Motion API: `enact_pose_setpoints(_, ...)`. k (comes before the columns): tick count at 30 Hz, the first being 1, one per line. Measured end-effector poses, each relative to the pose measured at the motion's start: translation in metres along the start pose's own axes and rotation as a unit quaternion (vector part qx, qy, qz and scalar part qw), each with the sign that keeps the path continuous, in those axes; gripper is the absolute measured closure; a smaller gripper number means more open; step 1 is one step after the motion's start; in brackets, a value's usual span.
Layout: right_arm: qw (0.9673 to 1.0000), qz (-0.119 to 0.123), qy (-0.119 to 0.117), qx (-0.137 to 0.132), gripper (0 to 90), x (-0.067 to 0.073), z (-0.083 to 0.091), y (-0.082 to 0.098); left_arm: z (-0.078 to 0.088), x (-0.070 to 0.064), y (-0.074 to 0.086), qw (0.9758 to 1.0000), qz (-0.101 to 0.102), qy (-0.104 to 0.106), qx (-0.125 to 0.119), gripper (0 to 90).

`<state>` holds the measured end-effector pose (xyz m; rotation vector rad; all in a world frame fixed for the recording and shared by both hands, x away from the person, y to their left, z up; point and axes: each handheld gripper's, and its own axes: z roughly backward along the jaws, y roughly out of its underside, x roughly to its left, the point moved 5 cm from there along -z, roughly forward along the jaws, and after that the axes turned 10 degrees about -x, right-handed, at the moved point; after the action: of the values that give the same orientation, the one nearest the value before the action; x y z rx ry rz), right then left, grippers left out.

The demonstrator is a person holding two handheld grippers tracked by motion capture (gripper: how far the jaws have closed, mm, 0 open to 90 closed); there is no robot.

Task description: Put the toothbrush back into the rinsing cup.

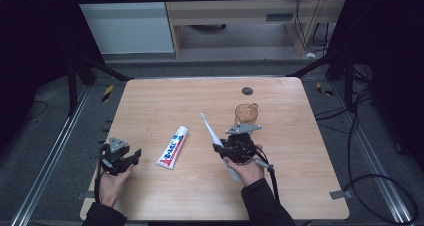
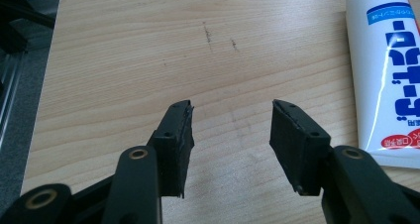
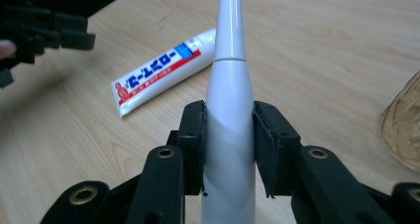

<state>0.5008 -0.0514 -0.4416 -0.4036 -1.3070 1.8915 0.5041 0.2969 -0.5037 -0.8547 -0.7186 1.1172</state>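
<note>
Right hand-held gripper clamping toothbrush, raised

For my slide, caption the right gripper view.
Right gripper clamps white electric toothbrush above wooden table; white toothpaste tube behind.

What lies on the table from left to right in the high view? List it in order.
Left gripper → toothpaste tube → electric toothbrush, clamped in the right gripper → glass cup.

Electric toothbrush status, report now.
Right gripper shut on white electric toothbrush. Left gripper open, empty. White toothpaste tube flat on wooden table. Amber glass cup close beyond right gripper.
</note>
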Motion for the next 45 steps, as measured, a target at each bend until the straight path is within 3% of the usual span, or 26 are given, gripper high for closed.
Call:
enact_pose_setpoints(8,0.9980,-0.008,0.006,-0.062,67.2,-0.005,0.009,-0.014,0.000,-0.001,-0.001,1.0000,-0.001,0.000,-0.004,49.8)
enact_pose_setpoints(21,0.9904,-0.011,0.016,-0.137,67.1,-0.016,0.016,-0.033,0.000,-0.001,-0.001,1.0000,-0.003,-0.004,-0.007,49.4)
enact_pose_setpoints(38,0.9775,-0.016,0.047,-0.205,67.1,-0.039,0.015,-0.060,0.000,0.000,-0.001,0.9999,-0.004,-0.005,-0.008,49.1)
enact_pose_setpoints(45,0.9697,-0.022,0.068,-0.233,67.1,-0.054,0.017,-0.071,0.000,0.000,-0.001,0.9999,-0.005,-0.008,-0.010,49.1)
